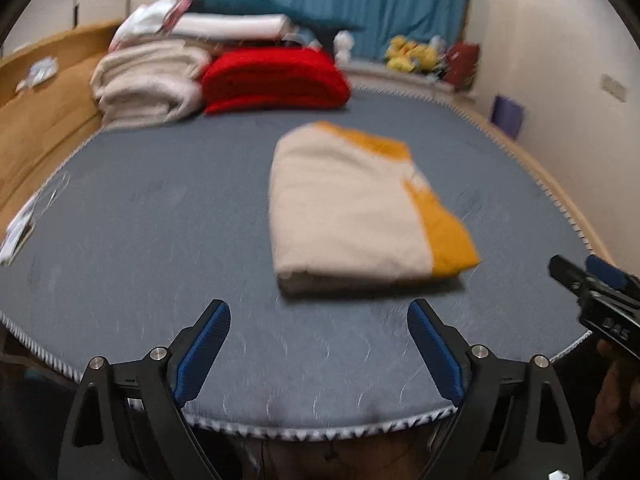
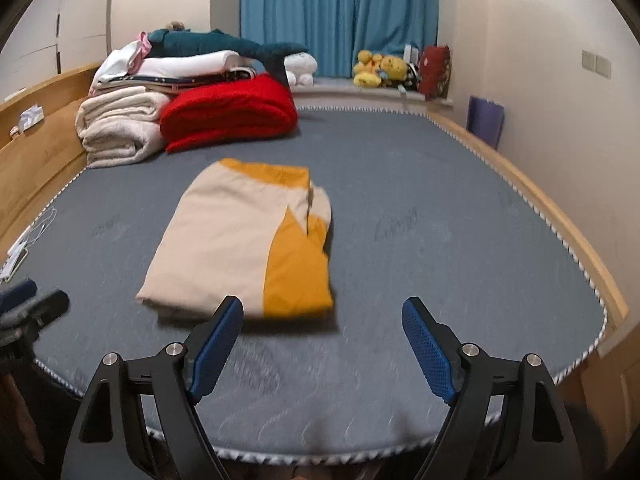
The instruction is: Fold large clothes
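A cream and mustard-yellow garment (image 1: 352, 208) (image 2: 244, 240) lies folded into a neat rectangle in the middle of the grey-blue mattress (image 1: 160, 240) (image 2: 460, 240). My left gripper (image 1: 319, 314) stands open near the mattress's front edge, short of the garment, with nothing between its blue pads. My right gripper (image 2: 323, 312) is open too, its left fingertip (image 2: 230, 312) in front of the garment's near yellow corner, apart from it. Each gripper shows at the edge of the other's view: the right gripper (image 1: 580, 280) and the left gripper (image 2: 36, 300).
Folded bedding is stacked at the mattress's far left: a red blanket (image 1: 276, 80) (image 2: 232, 112), a cream quilt (image 1: 148, 84) (image 2: 120, 128) and white linens with a teal plush shark (image 2: 224, 46) on top. Yellow plush toys (image 2: 380, 68) sit by the blue curtain (image 2: 340, 12). A wooden bed frame (image 2: 552, 216) rims the mattress.
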### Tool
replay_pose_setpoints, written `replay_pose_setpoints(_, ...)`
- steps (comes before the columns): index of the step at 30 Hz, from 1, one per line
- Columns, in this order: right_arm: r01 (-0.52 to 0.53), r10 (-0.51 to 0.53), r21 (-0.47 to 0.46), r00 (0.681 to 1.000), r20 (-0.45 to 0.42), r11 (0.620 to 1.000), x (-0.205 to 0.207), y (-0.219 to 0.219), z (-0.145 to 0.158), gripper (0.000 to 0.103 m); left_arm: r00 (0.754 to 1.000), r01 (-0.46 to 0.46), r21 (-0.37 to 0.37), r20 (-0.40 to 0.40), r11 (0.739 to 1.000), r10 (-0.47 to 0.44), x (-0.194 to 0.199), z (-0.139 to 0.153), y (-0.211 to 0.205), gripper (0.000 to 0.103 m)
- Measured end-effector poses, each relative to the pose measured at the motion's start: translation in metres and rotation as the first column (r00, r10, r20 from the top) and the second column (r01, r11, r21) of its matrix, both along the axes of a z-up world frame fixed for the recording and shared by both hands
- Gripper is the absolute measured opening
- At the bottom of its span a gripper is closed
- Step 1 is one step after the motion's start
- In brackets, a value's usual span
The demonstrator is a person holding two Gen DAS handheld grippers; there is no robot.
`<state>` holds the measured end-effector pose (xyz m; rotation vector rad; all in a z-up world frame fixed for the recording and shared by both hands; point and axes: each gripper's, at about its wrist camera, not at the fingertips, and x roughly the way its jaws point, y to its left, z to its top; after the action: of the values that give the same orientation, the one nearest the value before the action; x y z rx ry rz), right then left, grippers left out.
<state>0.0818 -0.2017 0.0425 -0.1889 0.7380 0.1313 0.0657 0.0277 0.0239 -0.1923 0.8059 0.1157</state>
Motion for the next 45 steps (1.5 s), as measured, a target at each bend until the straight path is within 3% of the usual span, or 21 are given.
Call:
replay_pose_setpoints(4,-0.032,0.032,-0.01,0.999,-0.029,0.999,-0.006,0.004,-0.013,0.082,1.0,0.006,-0.047,-0.025,0.999,-0.008,0.009,-0.013,0.0,0.088)
replay_pose_setpoints(12,-0.054,0.052,-0.028,0.998,-0.045,0.998,0.001,0.015,-0.026,0.082,1.0,0.005,-0.068,-0.026,0.998,-0.007,0.021,-0.024,-0.003,0.089)
replay_pose_setpoints(22,-0.091,0.09,-0.006,0.995,-0.051,0.996,0.001,0.033,-0.033,0.082,0.999,0.042,-0.063,-0.026,0.997,-0.044,0.021,-0.027,-0.01,0.092)
replay_pose_setpoints(45,-0.101,0.1,-0.015,0.994,-0.041,0.995,0.001,0.035,-0.036,0.082,0.999,0.036,-0.038,0.003,0.999,-0.036,0.018,-0.023,-0.01,0.092)
